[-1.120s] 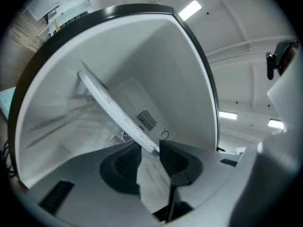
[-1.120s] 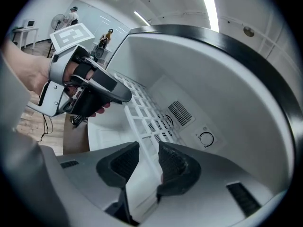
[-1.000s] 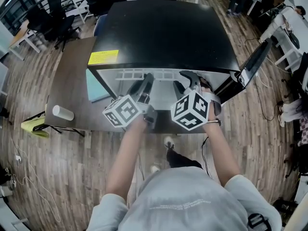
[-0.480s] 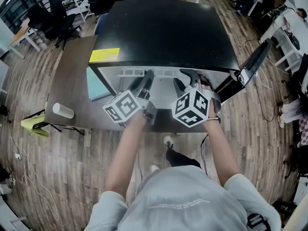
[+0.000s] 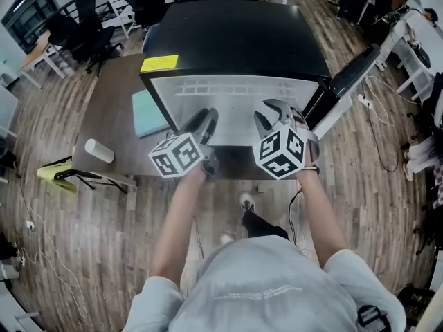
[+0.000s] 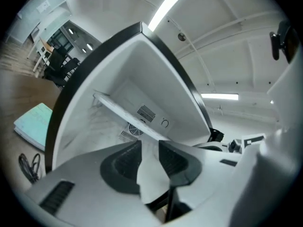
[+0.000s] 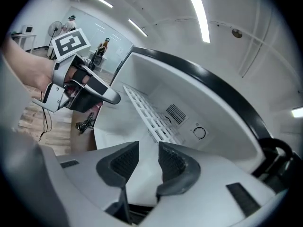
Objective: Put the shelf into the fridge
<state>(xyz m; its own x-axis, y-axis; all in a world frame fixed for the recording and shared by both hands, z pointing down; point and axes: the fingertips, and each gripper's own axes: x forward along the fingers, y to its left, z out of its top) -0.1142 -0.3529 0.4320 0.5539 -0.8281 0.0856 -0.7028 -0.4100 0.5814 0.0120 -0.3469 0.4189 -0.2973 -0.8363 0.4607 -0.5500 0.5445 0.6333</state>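
Observation:
A small black fridge (image 5: pixel 235 40) stands on a brown table (image 5: pixel 111 102) with its door (image 5: pixel 353 75) swung open to the right. The white shelf (image 5: pixel 235 106), slotted along its far edge, lies level in the fridge's mouth. My left gripper (image 5: pixel 205 120) is shut on the shelf's near edge at the left, and my right gripper (image 5: pixel 266 113) is shut on it at the right. In the left gripper view the shelf (image 6: pixel 123 115) runs edge-on from the left gripper (image 6: pixel 150 150) into the white cavity. In the right gripper view the shelf (image 7: pixel 147 112) passes between the right gripper's (image 7: pixel 148 157) pads.
A teal notebook (image 5: pixel 149 113) lies on the table left of the fridge, with a white cup (image 5: pixel 99 151) on its side near the table's front corner. A yellow label (image 5: pixel 159 63) is on the fridge top. Office chairs (image 5: pixel 83 26) stand behind. Vents and a dial (image 7: pixel 200 132) mark the cavity's back wall.
Both grippers and the shelf have come toward me relative to the fridge. Much more of the white shelf now shows in front of the black top edge. The head view has shifted too.

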